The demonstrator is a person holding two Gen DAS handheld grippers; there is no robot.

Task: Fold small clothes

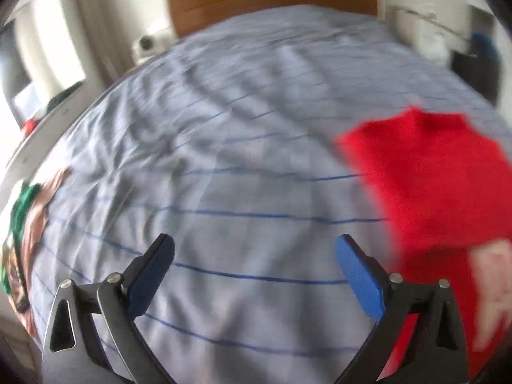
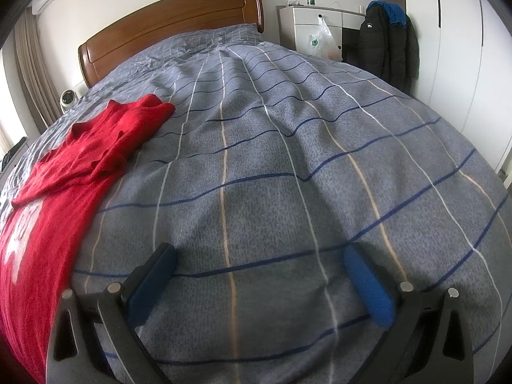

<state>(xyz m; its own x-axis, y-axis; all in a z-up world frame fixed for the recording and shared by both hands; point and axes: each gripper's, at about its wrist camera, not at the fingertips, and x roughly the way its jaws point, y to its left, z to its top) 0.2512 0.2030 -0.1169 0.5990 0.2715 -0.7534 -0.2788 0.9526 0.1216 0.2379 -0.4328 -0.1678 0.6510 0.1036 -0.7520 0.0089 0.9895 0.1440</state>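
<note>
A red garment [image 2: 73, 166] with a white print lies spread on the left part of the grey checked bedcover [image 2: 272, 166], one sleeve folded across it. In the blurred left wrist view the same red garment [image 1: 428, 179] lies to the right of my left gripper [image 1: 254, 249]. That gripper is open wide over bare cover, with nothing between its blue pads. My right gripper [image 2: 259, 256] is open too, hovering low over the cover to the right of the garment and apart from it.
A green and brown piece of clothing [image 1: 22, 224] lies at the bed's left edge. A wooden headboard [image 2: 172, 28] closes the far end. A white cabinet with a plastic bag [image 2: 320, 41] and a hanging black jacket [image 2: 387, 44] stand at the back right.
</note>
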